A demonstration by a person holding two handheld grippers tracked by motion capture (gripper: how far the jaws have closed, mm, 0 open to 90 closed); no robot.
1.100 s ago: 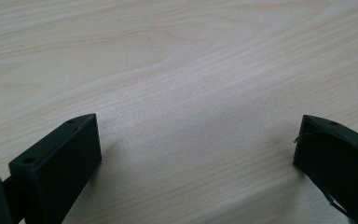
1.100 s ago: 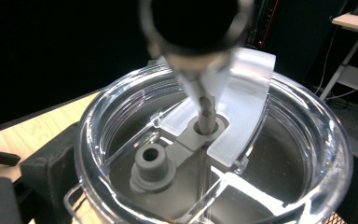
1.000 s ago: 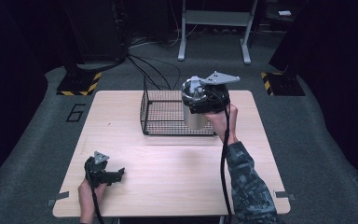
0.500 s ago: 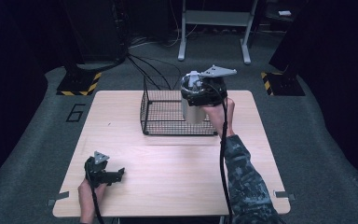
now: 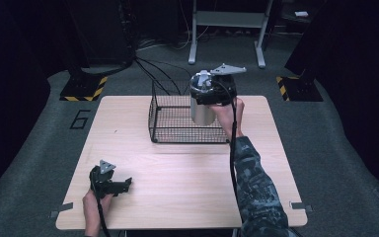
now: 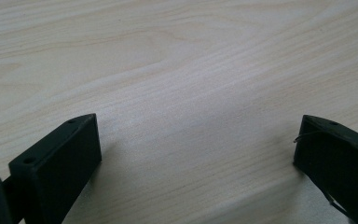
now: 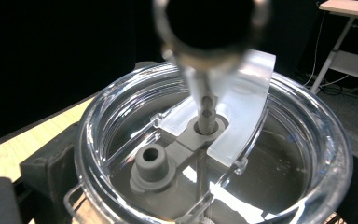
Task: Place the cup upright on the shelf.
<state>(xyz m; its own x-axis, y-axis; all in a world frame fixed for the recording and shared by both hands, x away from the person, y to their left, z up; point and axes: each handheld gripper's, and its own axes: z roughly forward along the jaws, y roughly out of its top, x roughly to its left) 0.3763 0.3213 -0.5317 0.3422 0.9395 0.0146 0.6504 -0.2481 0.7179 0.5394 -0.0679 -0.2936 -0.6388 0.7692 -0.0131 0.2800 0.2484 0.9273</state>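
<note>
Above, right tongs [image 5: 212, 94] clamped around steel tumbler [image 5: 201, 113] over wire basket [image 5: 172, 123].

Light wood worktop [image 5: 187, 173], pale grain, on dark grey floor [image 5: 44, 148]. Black wire basket [image 5: 172, 123] sitting at far centre. Left gripper [image 5: 109, 181] resting on near-left corner, jaws apart against bare wood.

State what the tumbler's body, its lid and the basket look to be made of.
Tumbler: probably brushed stainless steel, dull silver sheen. Lid: clear glossy plastic, see-through with highlights, plus a frosted slider. Basket: thin black wire mesh, likely coated metal.
</note>
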